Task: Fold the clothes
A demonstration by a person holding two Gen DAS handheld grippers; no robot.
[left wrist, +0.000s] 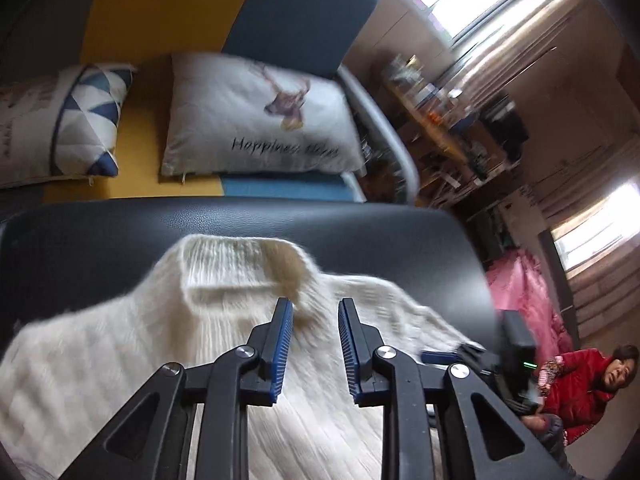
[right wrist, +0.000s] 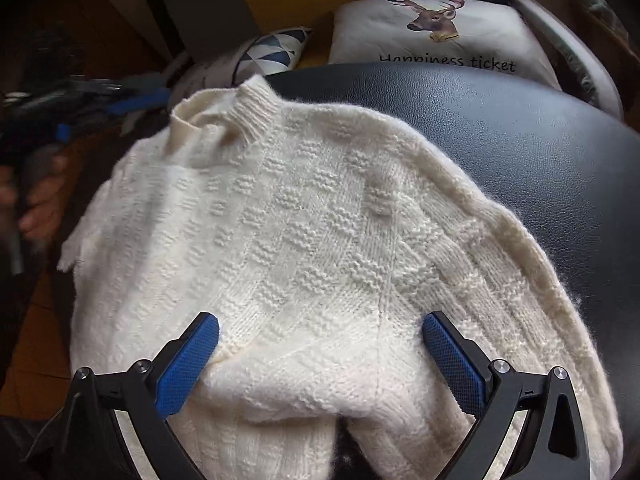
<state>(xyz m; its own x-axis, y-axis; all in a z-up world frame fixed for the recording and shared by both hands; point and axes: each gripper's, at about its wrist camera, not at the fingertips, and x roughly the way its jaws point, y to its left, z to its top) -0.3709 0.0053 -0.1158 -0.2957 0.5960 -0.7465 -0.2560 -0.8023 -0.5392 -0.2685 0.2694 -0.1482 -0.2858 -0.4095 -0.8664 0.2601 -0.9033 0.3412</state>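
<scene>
Sweater: we see a cream knit sweater with a ribbed collar spread across a black leather seat; in the right wrist view it fills the centre and lower frame, collar toward the upper left.
Collar: in the left wrist view the collar sits at frame centre, just ahead of the fingertips.
Left gripper: we find the left gripper at lower centre with its blue-padded jaws set a narrow gap apart, over the sweater below the collar, with no fabric pinched between them.
Right gripper: the right gripper at lower centre has its jaws spread wide, one pad on each side of a raised bulge of knit; the pads lie against the fabric without clamping it.
Hand: at the left edge of the right wrist view, a blurred hand grips the other tool.
Background: we note a deer-print pillow and a triangle-patterned pillow on the yellow and blue sofa in the upper frame.
Bystander: a person in a red jacket sits at the lower right of the left wrist view.
</scene>
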